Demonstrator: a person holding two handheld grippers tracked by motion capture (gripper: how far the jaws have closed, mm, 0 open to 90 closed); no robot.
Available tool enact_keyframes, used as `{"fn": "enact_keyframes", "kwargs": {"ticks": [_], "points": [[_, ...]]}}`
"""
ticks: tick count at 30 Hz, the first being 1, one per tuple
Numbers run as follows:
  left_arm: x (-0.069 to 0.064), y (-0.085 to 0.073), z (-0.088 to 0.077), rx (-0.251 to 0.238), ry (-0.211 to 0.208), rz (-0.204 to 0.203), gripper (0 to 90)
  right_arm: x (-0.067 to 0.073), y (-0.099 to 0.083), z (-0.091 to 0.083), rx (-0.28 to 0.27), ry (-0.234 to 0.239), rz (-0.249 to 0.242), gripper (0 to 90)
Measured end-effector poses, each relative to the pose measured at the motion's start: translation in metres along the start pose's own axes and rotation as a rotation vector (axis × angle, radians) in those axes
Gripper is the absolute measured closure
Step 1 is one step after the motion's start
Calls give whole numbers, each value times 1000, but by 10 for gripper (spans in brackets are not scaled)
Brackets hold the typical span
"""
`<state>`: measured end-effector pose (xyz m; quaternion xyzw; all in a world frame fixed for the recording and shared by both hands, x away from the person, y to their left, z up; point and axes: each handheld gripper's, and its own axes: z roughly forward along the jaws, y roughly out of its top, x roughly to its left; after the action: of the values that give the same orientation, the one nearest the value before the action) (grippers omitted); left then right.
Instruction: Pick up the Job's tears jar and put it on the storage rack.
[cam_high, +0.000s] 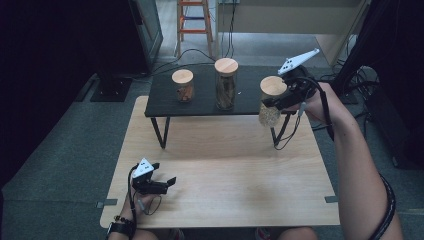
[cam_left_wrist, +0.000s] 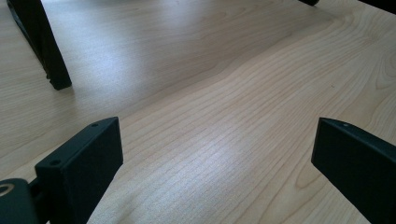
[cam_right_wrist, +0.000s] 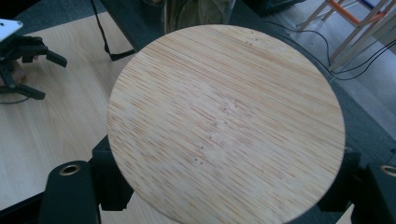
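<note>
High view: right gripper (cam_high: 280, 102) clamps a wood-lidded glass jar (cam_high: 270, 102) w/ pale grainy contents, held at the right end of the black shelf (cam_high: 200, 102), off its front edge. Two more jars (cam_high: 182, 85) stand on the shelf. Left gripper (cam_high: 167, 184) rests on the light wood table (cam_high: 225, 170), jaws spread.

Left gripper view: jaws wide apart over bare tabletop (cam_left_wrist: 210, 116); a shelf leg (cam_left_wrist: 42, 46) top left.

Right gripper view: jar's round lid (cam_right_wrist: 226, 121) sits between the jaws, which pinch the jar beneath; left gripper (cam_right_wrist: 23, 65) far left.
</note>
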<state>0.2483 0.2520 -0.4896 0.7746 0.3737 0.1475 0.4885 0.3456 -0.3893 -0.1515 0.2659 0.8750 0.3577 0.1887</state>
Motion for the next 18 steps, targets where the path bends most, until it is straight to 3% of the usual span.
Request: {"fn": "enact_keyframes", "kwargs": {"ticks": [6,18], "points": [[1,0,0,1,-2,-1,22,-6,8,0,-6,-9,3,251],[0,-1,0,-4,3,-6,22,-26,26,21,23,-23,15,251]]}}
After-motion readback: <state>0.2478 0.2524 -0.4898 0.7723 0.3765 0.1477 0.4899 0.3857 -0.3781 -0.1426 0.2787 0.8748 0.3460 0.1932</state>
